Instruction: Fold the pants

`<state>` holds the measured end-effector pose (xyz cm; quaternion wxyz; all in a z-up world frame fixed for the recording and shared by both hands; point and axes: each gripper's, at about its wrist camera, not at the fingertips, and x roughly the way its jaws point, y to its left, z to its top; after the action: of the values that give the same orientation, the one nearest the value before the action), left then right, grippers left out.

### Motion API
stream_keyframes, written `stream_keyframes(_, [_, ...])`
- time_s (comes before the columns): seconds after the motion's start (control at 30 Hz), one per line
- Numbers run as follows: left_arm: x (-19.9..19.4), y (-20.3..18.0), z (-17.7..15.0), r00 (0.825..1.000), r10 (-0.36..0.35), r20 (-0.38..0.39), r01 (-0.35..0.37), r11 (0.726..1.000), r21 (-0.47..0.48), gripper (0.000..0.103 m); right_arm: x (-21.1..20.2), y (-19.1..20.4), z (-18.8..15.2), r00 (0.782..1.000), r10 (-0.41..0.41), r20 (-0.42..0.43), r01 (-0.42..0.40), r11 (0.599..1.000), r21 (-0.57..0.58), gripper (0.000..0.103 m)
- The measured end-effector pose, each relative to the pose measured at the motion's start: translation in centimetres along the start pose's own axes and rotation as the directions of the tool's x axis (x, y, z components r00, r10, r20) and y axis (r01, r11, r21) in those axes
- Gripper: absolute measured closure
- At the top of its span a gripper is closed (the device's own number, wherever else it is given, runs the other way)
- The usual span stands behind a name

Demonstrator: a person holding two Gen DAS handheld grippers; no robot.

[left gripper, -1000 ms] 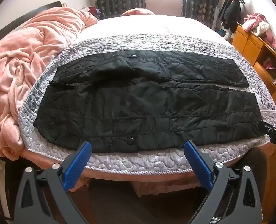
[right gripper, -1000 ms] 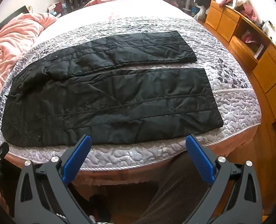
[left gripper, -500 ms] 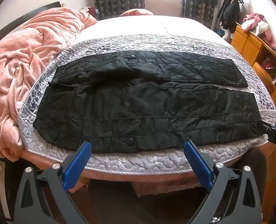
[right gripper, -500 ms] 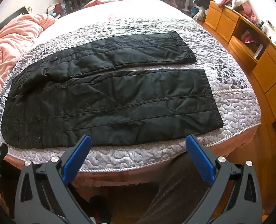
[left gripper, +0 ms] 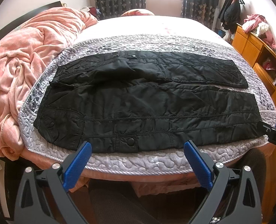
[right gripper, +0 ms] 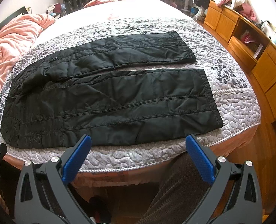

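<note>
A pair of black quilted pants (left gripper: 147, 102) lies spread flat across the near end of a bed (left gripper: 156, 26), on a grey-and-white patterned quilt (left gripper: 138, 162). The waistband sits toward the left and the two leg hems toward the right. The legs lie side by side, with a narrow strip of quilt showing between them near the hems. The near leg runs along the quilt's front edge, and a snap button (left gripper: 131, 141) shows on its lower seam.

The left gripper (left gripper: 138, 147) hovers just off the bed's front edge, below the waist half of the pants. Its blue-padded jaws stand wide apart, holding nothing and touching no fabric. The right gripper (right gripper: 139, 141) hovers likewise before the front edge, nearer the hem half, its jaws also spread wide and empty. From the left wrist view, part of the right gripper shows at the far right, beside the near leg's hem corner.

A crumpled pink blanket (left gripper: 26, 56) is heaped on the left side of the bed. Orange wooden cabinets (right gripper: 249, 43) line the right wall, with clothes piled on top.
</note>
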<state>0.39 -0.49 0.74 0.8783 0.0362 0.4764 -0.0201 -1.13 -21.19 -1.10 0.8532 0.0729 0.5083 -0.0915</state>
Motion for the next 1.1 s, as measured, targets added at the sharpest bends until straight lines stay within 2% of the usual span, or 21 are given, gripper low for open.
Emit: stream_keyframes(1.1, [-0.18,0.54,-0.37,1.0,-0.001,0.007,0.001,1.0,0.0,0.004,-0.09,0.2,0.03,1.0,-0.001,0.004,0.001,1.0,-0.001,0.003])
